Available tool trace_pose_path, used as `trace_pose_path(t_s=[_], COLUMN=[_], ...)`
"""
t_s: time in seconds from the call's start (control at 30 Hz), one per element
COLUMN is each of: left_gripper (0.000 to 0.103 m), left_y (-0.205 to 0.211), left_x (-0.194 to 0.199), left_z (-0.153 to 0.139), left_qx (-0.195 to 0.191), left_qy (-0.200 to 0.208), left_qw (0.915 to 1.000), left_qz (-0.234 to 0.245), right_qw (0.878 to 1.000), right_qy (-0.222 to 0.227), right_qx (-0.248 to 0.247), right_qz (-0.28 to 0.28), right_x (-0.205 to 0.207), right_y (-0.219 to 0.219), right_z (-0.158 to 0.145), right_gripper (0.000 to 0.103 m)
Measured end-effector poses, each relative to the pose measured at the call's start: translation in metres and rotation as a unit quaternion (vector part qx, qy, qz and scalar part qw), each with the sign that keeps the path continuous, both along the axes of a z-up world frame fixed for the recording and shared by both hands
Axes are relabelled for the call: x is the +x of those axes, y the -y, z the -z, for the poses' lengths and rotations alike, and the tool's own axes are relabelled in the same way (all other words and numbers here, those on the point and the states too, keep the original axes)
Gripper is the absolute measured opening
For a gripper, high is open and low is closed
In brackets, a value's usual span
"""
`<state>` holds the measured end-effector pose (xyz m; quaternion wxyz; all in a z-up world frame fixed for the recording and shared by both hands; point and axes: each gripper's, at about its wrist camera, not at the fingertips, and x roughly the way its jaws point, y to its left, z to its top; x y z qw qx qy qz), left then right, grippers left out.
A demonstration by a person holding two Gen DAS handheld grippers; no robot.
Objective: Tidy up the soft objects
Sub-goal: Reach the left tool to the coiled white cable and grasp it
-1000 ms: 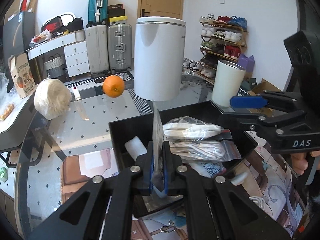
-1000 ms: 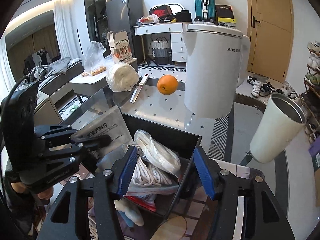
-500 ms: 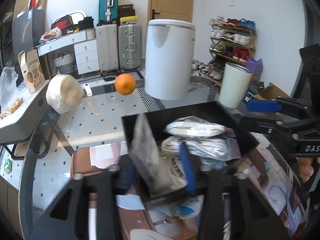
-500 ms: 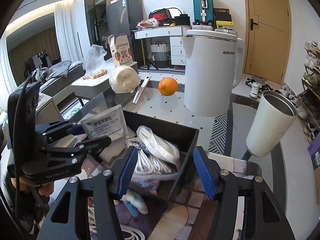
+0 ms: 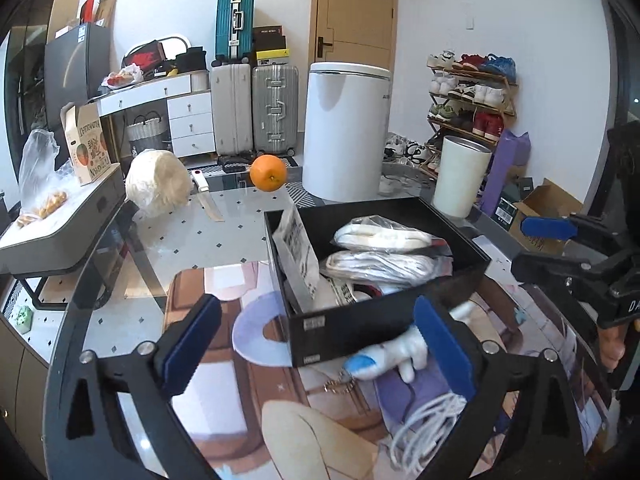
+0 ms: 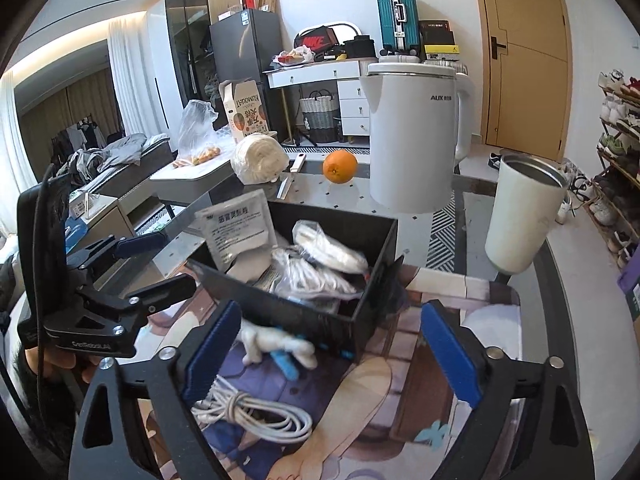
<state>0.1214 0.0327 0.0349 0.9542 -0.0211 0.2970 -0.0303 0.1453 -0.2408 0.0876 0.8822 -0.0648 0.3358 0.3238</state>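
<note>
A black box (image 5: 384, 318) (image 6: 280, 312) on the printed mat holds bagged white cords (image 5: 380, 266) (image 6: 328, 246) and a silver sachet (image 5: 298, 256) (image 6: 238, 230) leaning on its left wall. A white and blue plush keychain toy (image 5: 390, 356) (image 6: 280, 346) lies just outside the box's near wall. A loose white cable coil (image 5: 424, 424) (image 6: 252, 414) lies nearer still. My left gripper (image 5: 316, 350) is open and empty, pulled back in front of the box. My right gripper (image 6: 330, 354) is open and empty, over the toy and the box corner.
On the glass table behind the box stand a white kettle (image 5: 344, 132) (image 6: 412, 136), a white tumbler (image 5: 460, 176) (image 6: 524, 216), an orange (image 5: 268, 172) (image 6: 340, 166), a knife (image 5: 208, 196) and a wrapped white ball (image 5: 158, 180) (image 6: 260, 158).
My left gripper opened, let the sachet go into the box and drew back. My right gripper also drew back, staying open.
</note>
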Motion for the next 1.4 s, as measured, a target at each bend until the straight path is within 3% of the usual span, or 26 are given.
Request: trace_pose_path(t_s=[0.13, 0.67, 1.4], left_gripper=[0.102, 0.103, 0.103], left_y=[0.002, 0.022, 0.071], left_x=[-0.012, -0.044, -0.028], left_z=[0.000, 0.013, 0.041], left_qx=[-0.004, -0.010, 0.029], left_qy=[0.003, -0.020, -0.096], left_qw=[1.0000, 0.9990, 0.9913], left_qz=[0.000, 0.039, 0.086], right_qw=[1.000, 0.999, 0.998], right_qy=[0.002, -0.004, -0.045], right_qx=[-0.001, -0.030, -0.036], right_qz=[0.002, -0.014, 0.004], right_x=[-0.011, -0.022, -0.008], right_y=[0.003, 0.009, 0.028], right_z=[0.004, 0.012, 0.032], right_gripper=[0.102, 0.102, 0.102])
